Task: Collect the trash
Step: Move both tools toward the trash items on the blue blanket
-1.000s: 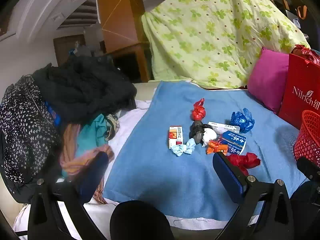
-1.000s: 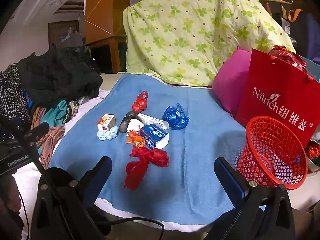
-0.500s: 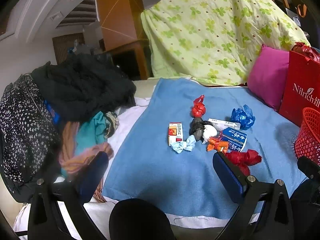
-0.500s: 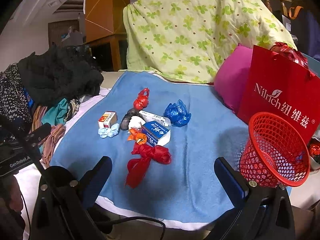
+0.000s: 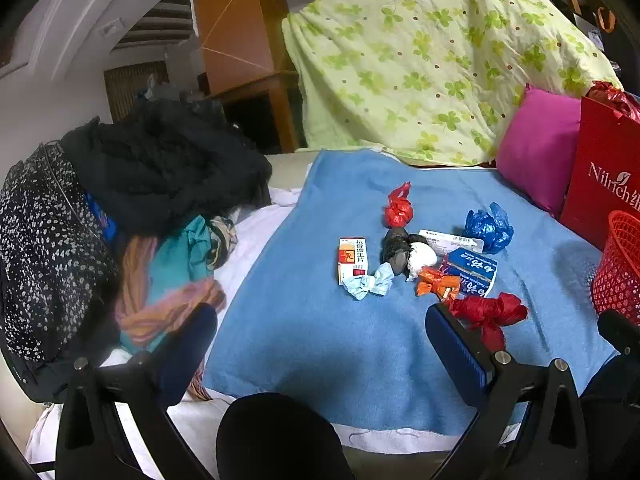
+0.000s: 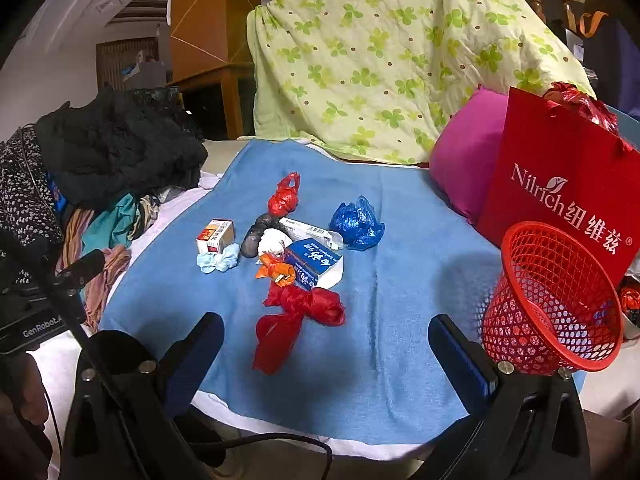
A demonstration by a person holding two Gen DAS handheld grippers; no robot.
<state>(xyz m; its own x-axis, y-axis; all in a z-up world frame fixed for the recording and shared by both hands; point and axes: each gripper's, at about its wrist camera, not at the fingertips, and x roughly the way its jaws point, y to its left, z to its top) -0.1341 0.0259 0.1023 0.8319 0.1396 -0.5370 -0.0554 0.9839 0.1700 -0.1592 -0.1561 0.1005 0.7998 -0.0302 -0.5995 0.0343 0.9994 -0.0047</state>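
Trash lies in a cluster on a blue blanket (image 6: 400,280): a red bag wad (image 6: 298,314), a blue box (image 6: 314,262), an orange wrapper (image 6: 276,270), a white wad (image 6: 272,240), a dark wad (image 6: 256,234), a pale blue wad (image 6: 218,260), a small medicine box (image 6: 214,236), a blue bag (image 6: 356,222) and a knotted red bag (image 6: 284,198). A red mesh basket (image 6: 552,300) stands at the right. My right gripper (image 6: 324,344) is open and empty, just before the red wad. My left gripper (image 5: 320,340) is open and empty, short of the pale blue wad (image 5: 368,284).
A red paper bag (image 6: 560,184) and a pink pillow (image 6: 464,164) stand behind the basket. A green flowered quilt (image 6: 380,52) is heaped at the back. Dark clothes and scarves (image 5: 140,200) are piled at the left beside the blanket.
Both grippers have drifted slightly forward and down toward the trash; the items sit a little higher and larger in view. Both stay open and empty.
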